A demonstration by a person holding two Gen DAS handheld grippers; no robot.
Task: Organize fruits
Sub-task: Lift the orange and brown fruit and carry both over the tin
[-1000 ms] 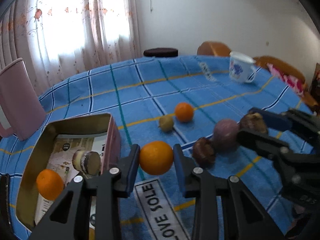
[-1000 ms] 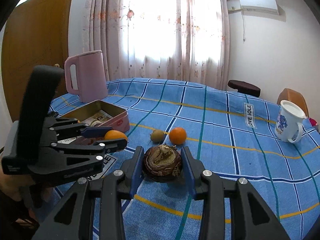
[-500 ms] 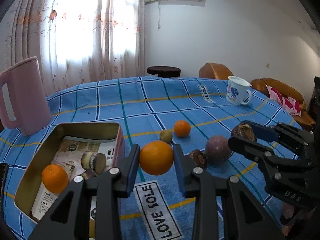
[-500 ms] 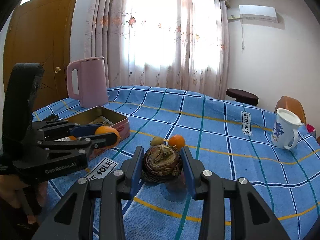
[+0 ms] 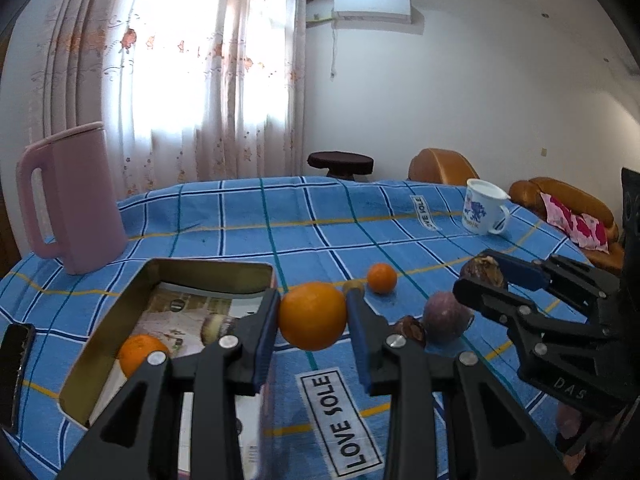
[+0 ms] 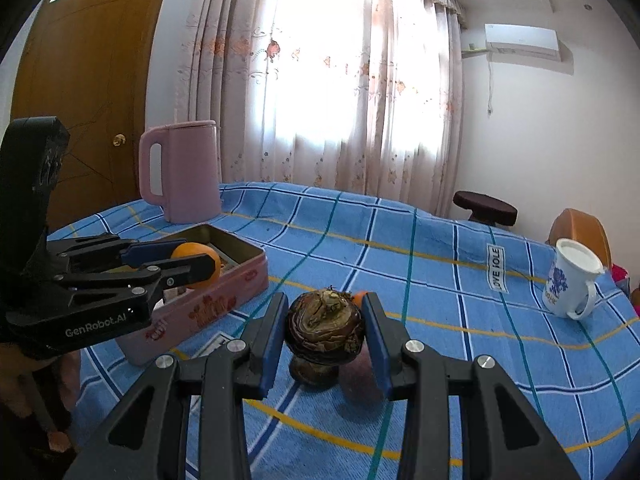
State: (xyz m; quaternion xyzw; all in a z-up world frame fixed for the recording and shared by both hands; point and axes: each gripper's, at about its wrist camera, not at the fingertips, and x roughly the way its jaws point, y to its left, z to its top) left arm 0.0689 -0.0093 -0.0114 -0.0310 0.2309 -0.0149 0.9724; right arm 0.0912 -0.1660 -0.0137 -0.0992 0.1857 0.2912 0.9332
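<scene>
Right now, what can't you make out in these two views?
- Tin: the left view's gripper fingers cover part of its contents; a round item beside the orange inside is unclear.
- Green fruit: left view, mostly behind the held orange.
- Small orange: right view, only a sliver shows past the brown fruit.
- Phone: cut off by the left view's edge.

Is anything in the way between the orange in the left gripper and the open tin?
Nothing visible blocks it. The left gripper holds the orange lifted just beside the tin, whose top is open. Inside, another orange sits near the front, with bare floor behind it.
</scene>
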